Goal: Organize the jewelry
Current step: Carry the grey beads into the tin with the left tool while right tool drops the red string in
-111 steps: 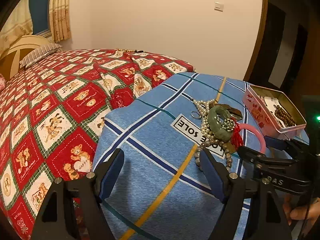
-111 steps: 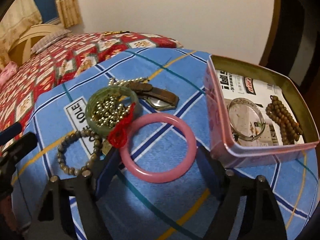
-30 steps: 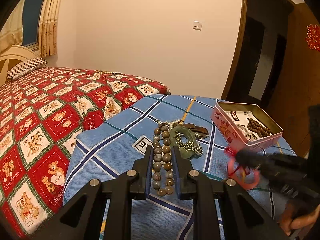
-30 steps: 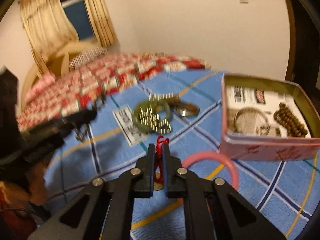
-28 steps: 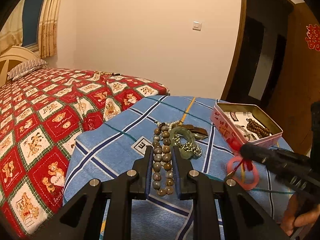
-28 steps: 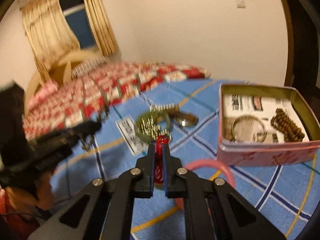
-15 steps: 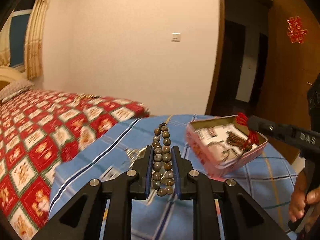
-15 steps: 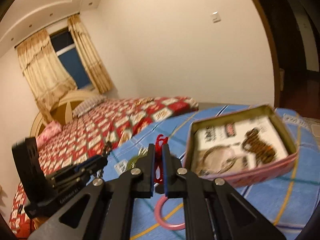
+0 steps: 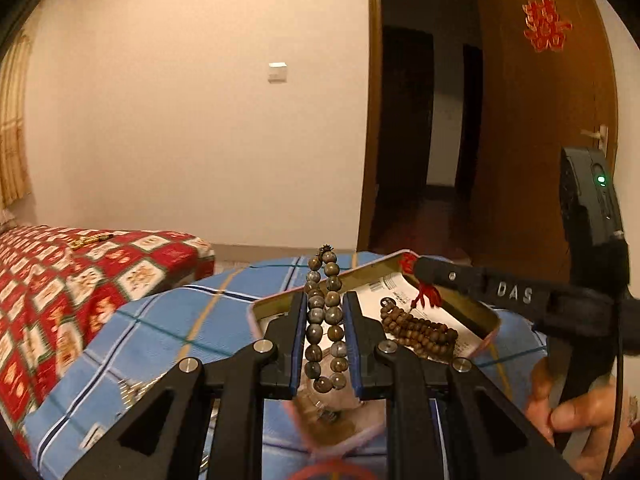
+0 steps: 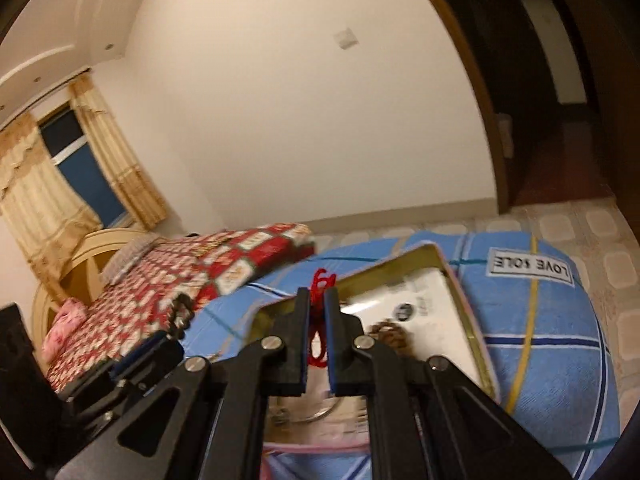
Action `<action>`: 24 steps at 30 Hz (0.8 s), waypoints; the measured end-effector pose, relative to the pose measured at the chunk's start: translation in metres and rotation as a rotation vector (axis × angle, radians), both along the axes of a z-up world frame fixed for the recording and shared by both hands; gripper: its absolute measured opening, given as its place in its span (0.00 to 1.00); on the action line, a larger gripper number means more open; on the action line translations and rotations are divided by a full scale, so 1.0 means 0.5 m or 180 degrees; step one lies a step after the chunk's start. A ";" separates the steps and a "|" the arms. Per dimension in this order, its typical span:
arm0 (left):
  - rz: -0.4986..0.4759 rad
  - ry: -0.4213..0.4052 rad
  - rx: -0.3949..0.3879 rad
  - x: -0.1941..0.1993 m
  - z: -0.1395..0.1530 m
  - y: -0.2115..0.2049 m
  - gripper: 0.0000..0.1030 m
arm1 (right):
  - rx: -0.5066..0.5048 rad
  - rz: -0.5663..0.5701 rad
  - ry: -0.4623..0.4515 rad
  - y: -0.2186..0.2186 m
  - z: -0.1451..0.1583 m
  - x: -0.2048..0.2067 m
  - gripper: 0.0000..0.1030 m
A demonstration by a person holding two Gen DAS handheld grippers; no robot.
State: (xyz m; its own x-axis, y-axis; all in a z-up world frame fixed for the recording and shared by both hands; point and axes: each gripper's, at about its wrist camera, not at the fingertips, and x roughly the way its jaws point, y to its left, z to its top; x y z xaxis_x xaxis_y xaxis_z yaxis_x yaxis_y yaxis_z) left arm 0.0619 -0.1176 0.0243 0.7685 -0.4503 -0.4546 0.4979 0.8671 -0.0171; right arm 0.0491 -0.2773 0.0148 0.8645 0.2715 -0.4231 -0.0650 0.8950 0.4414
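My left gripper is shut on a grey-brown bead bracelet, whose loop sticks up past the fingertips. It hovers over the near left part of the open pink tin. A brown bead bracelet lies inside the tin. From the right, my right gripper reaches over the tin's far rim with a red knotted cord dangling from it. In the right wrist view that gripper is shut on the red cord, above the tin. A silver bangle shows in the tin.
The tin sits on a blue plaid cloth. A bed with a red patterned blanket lies to the left. An open doorway is behind. A person's hand holds the right gripper. A pink-red arc, perhaps a bangle, shows at the bottom edge.
Both grippers swung from the jewelry pile across to above the tin, each keeping its grip. The tin now fills the space under both. Both views rolled.
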 end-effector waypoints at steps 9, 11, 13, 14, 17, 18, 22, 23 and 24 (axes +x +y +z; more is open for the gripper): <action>0.0068 0.0361 0.0242 0.097 -0.059 -0.079 0.19 | -0.0012 -0.0192 0.0284 -0.051 -0.046 0.037 0.09; 0.0120 0.0460 0.0235 0.106 -0.064 -0.075 0.28 | -0.0020 -0.0193 0.0250 -0.052 -0.041 0.034 0.14; 0.0201 0.0473 0.0123 0.106 -0.061 -0.062 0.69 | -0.0060 -0.0246 0.0213 -0.057 -0.032 0.023 0.34; 0.0249 0.0457 0.0019 0.103 -0.058 -0.049 0.77 | -0.0043 -0.0288 0.0182 -0.062 -0.031 0.026 0.61; 0.0324 0.0425 -0.0186 0.092 -0.045 -0.023 0.81 | 0.0121 -0.0412 -0.0065 -0.081 -0.015 0.002 0.75; 0.0359 0.0426 -0.0197 0.088 -0.043 -0.019 0.81 | 0.0080 -0.0512 -0.0127 -0.086 -0.009 -0.009 0.75; 0.0595 0.0308 -0.0134 0.066 -0.037 0.021 0.81 | 0.0033 -0.0854 -0.0113 -0.107 -0.010 -0.023 0.75; 0.0664 0.0249 -0.0108 0.054 -0.032 0.033 0.81 | 0.0044 -0.0919 -0.0099 -0.113 -0.011 -0.025 0.75; 0.0732 0.0193 -0.0095 0.042 -0.027 0.048 0.81 | 0.0021 -0.0981 -0.0089 -0.116 -0.011 -0.029 0.75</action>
